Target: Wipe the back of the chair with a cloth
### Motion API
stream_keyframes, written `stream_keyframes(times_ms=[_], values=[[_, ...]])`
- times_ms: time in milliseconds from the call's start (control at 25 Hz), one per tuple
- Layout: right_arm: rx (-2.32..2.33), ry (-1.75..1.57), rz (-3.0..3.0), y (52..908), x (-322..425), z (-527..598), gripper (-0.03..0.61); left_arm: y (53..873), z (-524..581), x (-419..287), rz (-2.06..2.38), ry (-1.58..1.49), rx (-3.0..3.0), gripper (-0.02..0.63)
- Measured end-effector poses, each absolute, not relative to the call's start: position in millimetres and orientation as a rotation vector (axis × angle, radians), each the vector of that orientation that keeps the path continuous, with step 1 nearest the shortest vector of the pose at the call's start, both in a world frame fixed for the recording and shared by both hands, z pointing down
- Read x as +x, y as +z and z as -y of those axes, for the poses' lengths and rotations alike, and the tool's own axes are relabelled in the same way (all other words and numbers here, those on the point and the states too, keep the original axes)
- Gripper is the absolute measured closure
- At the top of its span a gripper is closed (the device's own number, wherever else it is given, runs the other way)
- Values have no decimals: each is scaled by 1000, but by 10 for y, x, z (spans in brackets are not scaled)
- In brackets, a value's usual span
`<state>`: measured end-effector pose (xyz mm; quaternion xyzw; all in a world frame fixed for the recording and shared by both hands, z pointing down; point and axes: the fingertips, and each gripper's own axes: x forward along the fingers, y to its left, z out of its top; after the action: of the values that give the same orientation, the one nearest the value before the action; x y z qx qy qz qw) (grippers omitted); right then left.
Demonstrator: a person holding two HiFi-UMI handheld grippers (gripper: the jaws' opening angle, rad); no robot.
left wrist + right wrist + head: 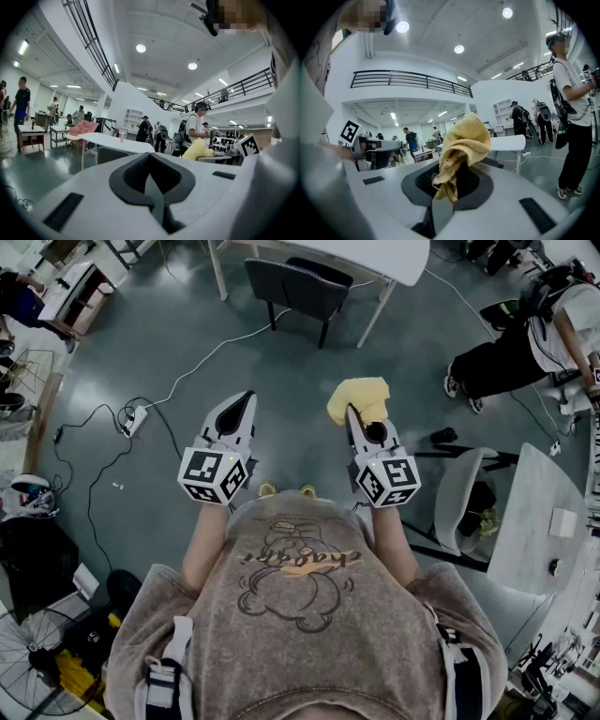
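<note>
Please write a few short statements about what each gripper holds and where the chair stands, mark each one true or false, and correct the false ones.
1. The right gripper is shut on a crumpled yellow terry cloth. True.
2. The left gripper holds a second cloth. False: its jaws are together with nothing between them.
3. A dark padded chair stands at a white table. True.
4. The cloth is pressed against the back of the chair. False: the cloth is held up in front of the person, and the chair stands apart from it, farther ahead across the floor.
</note>
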<state>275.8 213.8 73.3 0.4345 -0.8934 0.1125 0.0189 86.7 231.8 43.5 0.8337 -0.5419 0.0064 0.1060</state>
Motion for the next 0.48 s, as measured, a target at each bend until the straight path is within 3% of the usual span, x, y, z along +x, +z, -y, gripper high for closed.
stream_keyframes(times_ms=[480], values=[[1299, 354, 2844, 762, 2897, -2083, 512, 503, -2313, 1006, 1616, 29, 2444, 604]])
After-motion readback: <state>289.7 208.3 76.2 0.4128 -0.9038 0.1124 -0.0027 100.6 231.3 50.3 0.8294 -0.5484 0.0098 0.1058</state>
